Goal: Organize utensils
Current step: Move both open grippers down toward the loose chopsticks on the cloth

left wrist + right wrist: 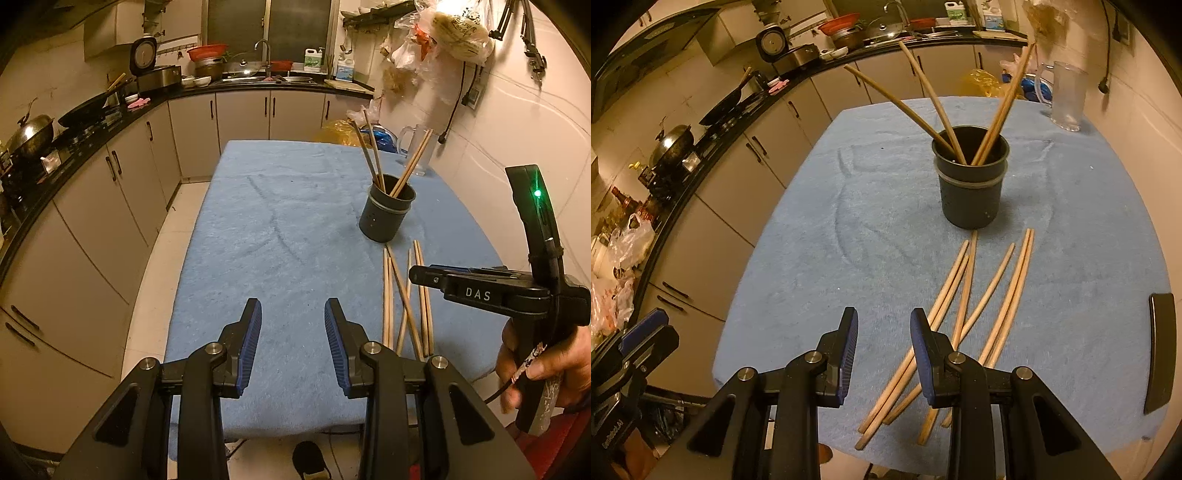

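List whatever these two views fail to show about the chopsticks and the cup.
- Loose chopsticks: near ends hidden behind the right gripper in the right wrist view.
- Dark cup: its bottom and the lower ends of the chopsticks in it, hidden by its wall in both views.

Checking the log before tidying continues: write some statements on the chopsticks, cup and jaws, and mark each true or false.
1. The dark round cup holds wooden chopsticks. True.
2. Loose wooden chopsticks lie on the blue cloth. True.
3. The right gripper grips a chopstick. False: its jaws are apart and empty.
4. The cup lies tipped over. False: upright.
5. The left gripper is empty. True.
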Motion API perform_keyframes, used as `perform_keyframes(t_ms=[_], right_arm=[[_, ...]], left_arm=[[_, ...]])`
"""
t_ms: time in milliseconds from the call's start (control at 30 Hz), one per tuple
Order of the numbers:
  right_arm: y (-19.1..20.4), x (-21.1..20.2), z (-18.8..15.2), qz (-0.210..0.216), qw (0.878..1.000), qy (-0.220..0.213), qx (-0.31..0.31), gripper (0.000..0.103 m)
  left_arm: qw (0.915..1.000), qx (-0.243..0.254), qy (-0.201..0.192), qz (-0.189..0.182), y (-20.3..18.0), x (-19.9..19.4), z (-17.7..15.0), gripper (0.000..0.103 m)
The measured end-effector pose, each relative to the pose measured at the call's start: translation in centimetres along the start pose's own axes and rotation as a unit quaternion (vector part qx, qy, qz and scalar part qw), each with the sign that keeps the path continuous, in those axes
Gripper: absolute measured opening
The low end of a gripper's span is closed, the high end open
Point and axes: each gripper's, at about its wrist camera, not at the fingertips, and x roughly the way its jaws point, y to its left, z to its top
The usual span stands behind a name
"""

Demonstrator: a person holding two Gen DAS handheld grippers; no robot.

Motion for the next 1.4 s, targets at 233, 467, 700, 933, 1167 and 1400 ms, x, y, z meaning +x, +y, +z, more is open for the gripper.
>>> perform_keyframes(t_ms=[233, 467, 700, 933, 1167, 1400], right_arm=[[-2.1, -0.5, -0.8, -0.008, 0.999, 0.030, 0.040, 0.032], [-6.5, -1.9, -0.1, -0.008, 0.998, 0.027, 0.062, 0.032], [-15.3, -3.6, -0.7, -0.008, 0.991, 0.032, 0.130, 0.032], [-20.1, -2.5, 0.6, 0.037, 0.981, 0.048, 0.184, 0.026], [-18.6, 2.2, 3.6, 0.063, 0.979, 0.085, 0.176, 0.019], [-17.2, 7.0, 5.2, 0.020, 0.979, 0.121, 0.161, 0.015]], left_arm=[[0.9999, 0.000, 0.002, -0.017, -1.1, 0.4, -0.1, 0.034], [0.9994, -0.011, 0.016, -0.027, -4.1, 2.2, 1.5, 0.034], [0.9945, -0.047, 0.073, -0.059, -7.1, 7.0, 1.9, 0.034], [0.9907, -0.069, 0.098, -0.064, -8.4, 9.4, 2.1, 0.034], [0.9914, -0.068, 0.100, -0.051, -7.6, 9.2, 1.9, 0.034], [0.9918, -0.074, 0.099, -0.033, -5.1, 8.6, 1.3, 0.034]])
